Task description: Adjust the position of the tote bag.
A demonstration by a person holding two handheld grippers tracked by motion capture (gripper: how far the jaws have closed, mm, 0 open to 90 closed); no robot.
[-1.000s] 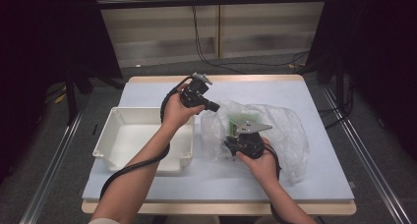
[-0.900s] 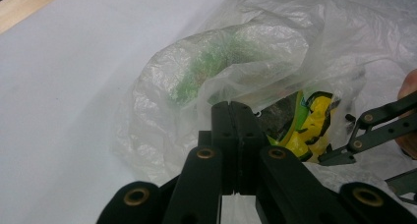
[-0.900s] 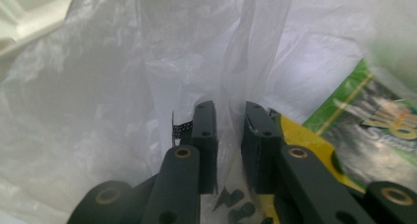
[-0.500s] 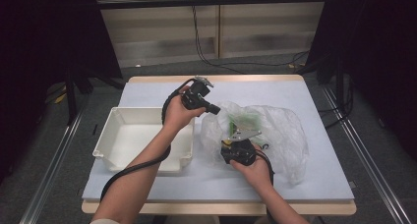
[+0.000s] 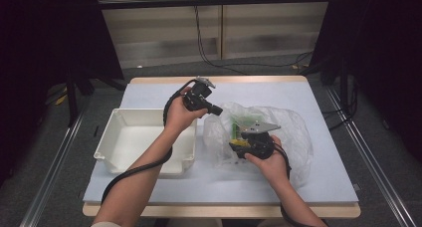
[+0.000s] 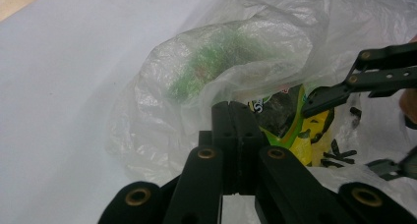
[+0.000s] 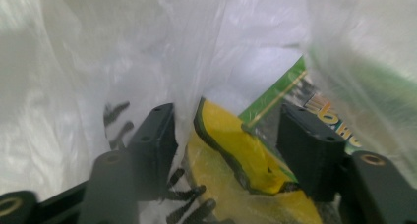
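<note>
Lying flat inside plastic bag (image 5: 293,132), yellow-green packet (image 7: 241,150), long axis unclear

packet (image 7: 236,155) print blurred, nothing readable

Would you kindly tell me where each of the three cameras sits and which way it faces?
High view: fixed above the person's side, looking forward and down on the table, white bin and clear plastic bag; both forearms and hands enter from below.
Left gripper view: rides the left tongs, facing the bag; its jaws pinch the film.
Right gripper view: rides the right tongs, looking into the bag; its jaws, just opened, straddle a yellow-green packet.
Shared: both gripper views show the packet; the left one also catches the right tongs.
</note>
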